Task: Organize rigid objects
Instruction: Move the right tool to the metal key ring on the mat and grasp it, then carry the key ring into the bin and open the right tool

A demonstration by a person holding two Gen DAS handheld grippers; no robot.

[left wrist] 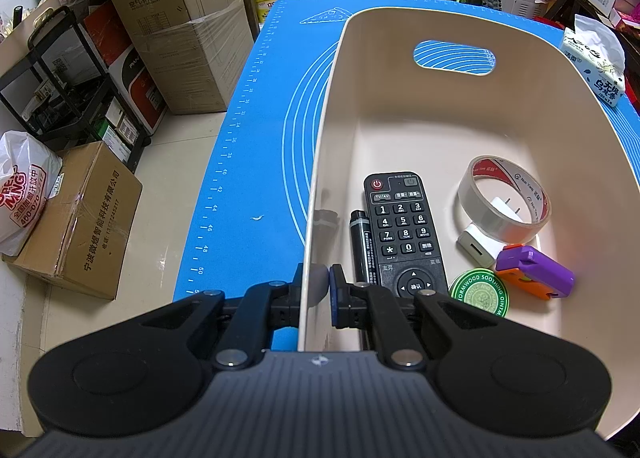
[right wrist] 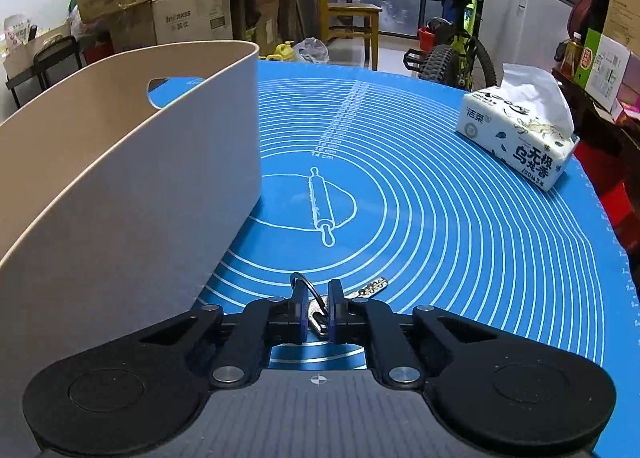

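A beige plastic bin [left wrist: 440,34] stands on the blue mat. My left gripper [left wrist: 318,290] is shut on the bin's left wall, one finger outside and one inside. Inside lie a black remote [left wrist: 402,230], a black marker [left wrist: 360,246], a tape roll [left wrist: 504,200], a white charger [left wrist: 480,246], a green tin [left wrist: 478,292] and a purple-orange gadget [left wrist: 534,272]. In the right wrist view the bin [right wrist: 132,178] is at the left. My right gripper [right wrist: 318,318] is shut on a bunch of keys [right wrist: 320,312] with a ring and a small chain [right wrist: 374,288], low over the mat.
A tissue pack [right wrist: 520,138] lies at the mat's far right; it also shows in the left wrist view [left wrist: 596,66]. The blue mat [right wrist: 440,218] covers the table. Cardboard boxes [left wrist: 80,218] and a bicycle [right wrist: 452,46] stand beyond the table edges.
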